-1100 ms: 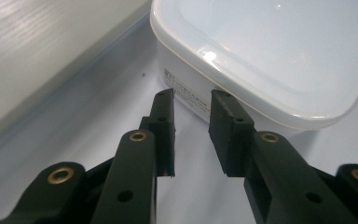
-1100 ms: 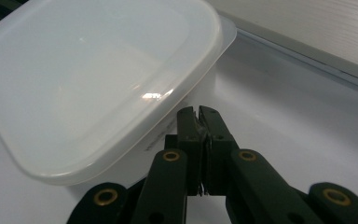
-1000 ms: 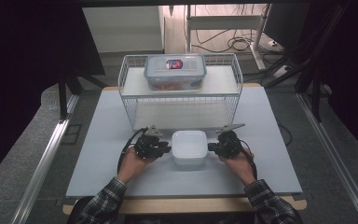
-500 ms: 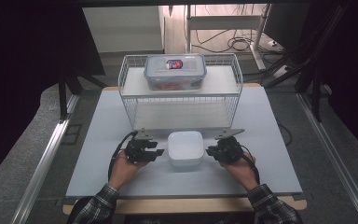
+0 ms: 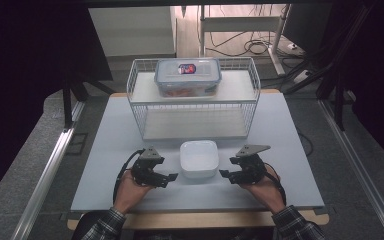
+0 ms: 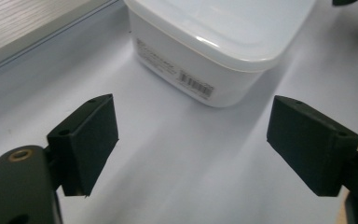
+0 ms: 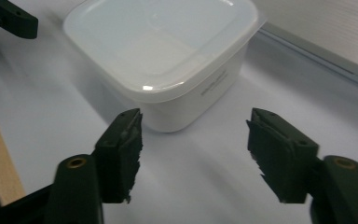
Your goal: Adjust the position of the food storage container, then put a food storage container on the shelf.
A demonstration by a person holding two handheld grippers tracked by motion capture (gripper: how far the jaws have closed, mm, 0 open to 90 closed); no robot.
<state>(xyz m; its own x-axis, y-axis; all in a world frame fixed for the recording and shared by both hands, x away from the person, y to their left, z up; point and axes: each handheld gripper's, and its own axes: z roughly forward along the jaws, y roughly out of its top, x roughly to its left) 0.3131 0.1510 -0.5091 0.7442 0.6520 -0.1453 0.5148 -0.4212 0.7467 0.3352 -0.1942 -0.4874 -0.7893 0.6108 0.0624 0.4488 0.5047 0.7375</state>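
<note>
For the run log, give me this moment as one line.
left tongs: open, just opened, nothing between | right tongs: open, just opened, nothing between | white lidded container: on table, between tongs, untouched

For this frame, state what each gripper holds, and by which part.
Nothing is held. The left gripper and right gripper have just been opening; both stand open, apart from the white container, nothing between their jaws.

Both forearms come in low and level, angled inward toward each other. The left hand-held gripper (image 5: 172,177) has just been opening, its jaws wide with nothing between them. The right hand-held gripper (image 5: 223,174) has just been opening too, its jaws likewise apart and holding nothing.
</note>
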